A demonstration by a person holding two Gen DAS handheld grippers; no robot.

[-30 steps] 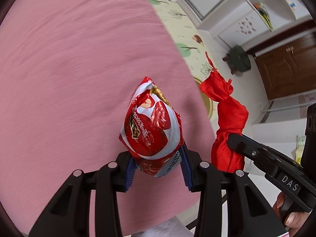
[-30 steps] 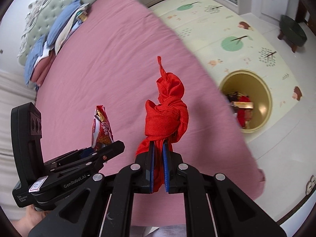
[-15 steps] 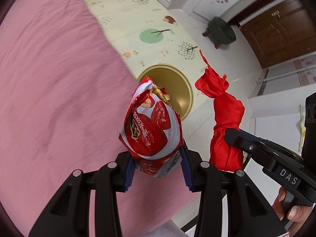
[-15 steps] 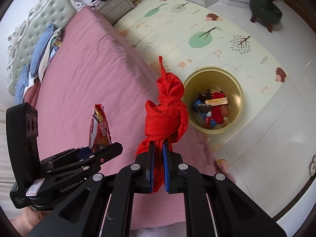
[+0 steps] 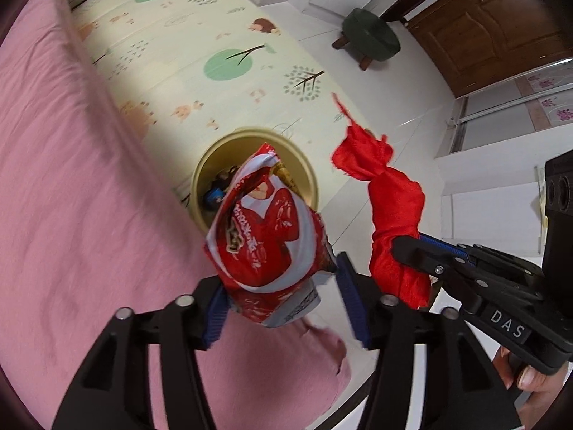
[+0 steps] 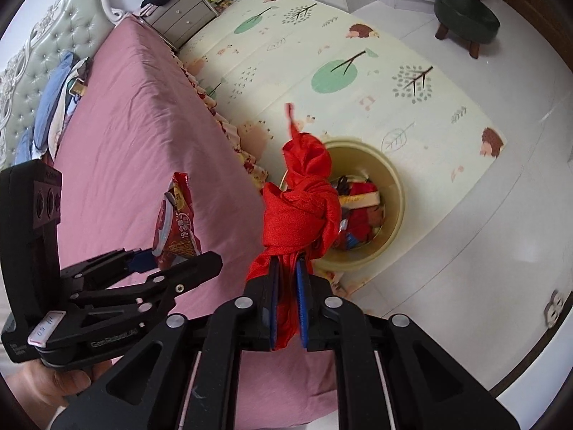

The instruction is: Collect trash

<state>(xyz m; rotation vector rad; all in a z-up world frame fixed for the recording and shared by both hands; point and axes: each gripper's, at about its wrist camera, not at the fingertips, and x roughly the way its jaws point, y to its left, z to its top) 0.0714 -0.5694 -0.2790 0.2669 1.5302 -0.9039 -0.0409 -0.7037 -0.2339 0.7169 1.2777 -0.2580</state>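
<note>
Both grippers, the left gripper [image 5: 283,304] and the right gripper [image 6: 286,301], have matte black skeletal fingers with triangular cut-outs, silver rivets, ribbed blue pads [image 5: 352,304], white lettering "DAS" and "GenRobot.AI", and boxy black camera housings.
</note>
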